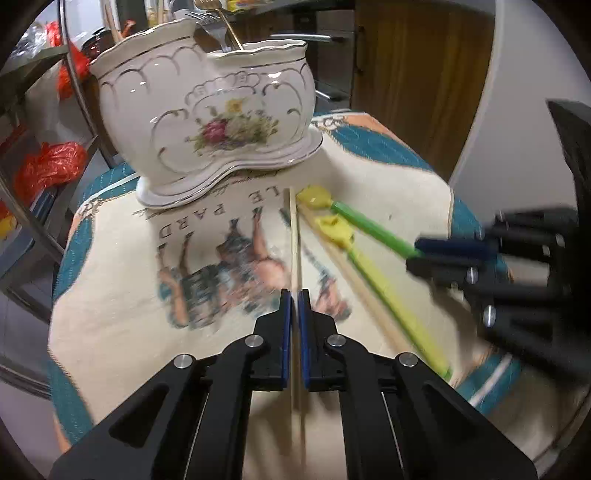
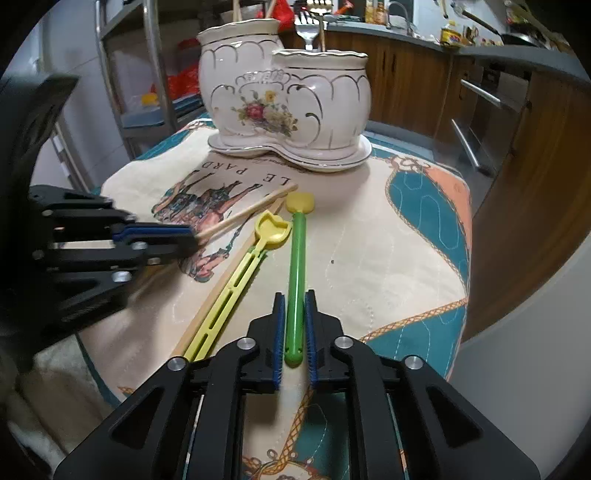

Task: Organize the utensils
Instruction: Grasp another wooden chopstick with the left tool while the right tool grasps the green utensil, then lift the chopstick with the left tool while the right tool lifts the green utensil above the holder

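Observation:
A white floral two-pot ceramic utensil holder stands at the far side of the table, with forks in it. My left gripper is shut on a wooden chopstick, also seen in the right wrist view. My right gripper is shut on a green-handled utensil with a yellow head, also seen in the left wrist view. A yellow plastic utensil and another chopstick lie on the cloth between the grippers.
A printed horse tablecloth covers the small table; its edges drop off on the right and near sides. A metal shelf with red bags stands left. Wooden cabinets and a counter stand behind right.

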The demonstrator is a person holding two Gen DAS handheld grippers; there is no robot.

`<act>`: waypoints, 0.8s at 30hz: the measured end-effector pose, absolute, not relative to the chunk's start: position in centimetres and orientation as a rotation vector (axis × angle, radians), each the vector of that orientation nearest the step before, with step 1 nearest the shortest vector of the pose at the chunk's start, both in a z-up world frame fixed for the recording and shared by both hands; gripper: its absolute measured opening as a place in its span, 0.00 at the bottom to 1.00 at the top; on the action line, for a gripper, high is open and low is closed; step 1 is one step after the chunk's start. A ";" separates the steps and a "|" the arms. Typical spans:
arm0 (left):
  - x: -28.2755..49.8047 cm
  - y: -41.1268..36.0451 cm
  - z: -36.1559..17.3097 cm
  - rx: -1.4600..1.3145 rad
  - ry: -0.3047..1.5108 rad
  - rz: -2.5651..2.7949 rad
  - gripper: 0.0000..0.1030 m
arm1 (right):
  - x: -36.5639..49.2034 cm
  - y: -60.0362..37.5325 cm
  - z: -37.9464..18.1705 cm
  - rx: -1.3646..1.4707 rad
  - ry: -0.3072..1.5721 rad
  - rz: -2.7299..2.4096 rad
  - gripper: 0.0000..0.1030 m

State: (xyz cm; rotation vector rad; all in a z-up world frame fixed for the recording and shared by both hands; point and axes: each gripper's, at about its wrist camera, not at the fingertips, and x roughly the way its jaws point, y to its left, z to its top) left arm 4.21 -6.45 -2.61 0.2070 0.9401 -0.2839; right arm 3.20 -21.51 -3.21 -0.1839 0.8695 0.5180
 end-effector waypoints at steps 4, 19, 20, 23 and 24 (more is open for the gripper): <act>3.6 -3.9 -2.4 0.244 0.966 -0.276 0.04 | 3.8 -21.0 -3.0 -0.196 0.856 0.511 0.20; 7.4 -4.6 -2.5 0.217 0.986 -0.285 0.30 | 7.7 -18.4 -3.1 -0.228 0.912 0.540 0.16; 7.6 -4.7 -2.7 0.218 0.991 -0.283 0.30 | 7.8 -18.4 -3.1 -0.226 0.913 0.545 0.15; 8.1 -4.6 -3.0 0.209 0.984 -0.283 0.29 | 7.9 -18.5 -3.1 -0.213 0.910 0.559 0.10; 8.1 -4.5 -3.1 0.206 0.982 -0.284 0.27 | 8.0 -18.6 -3.1 -0.207 0.908 0.561 0.10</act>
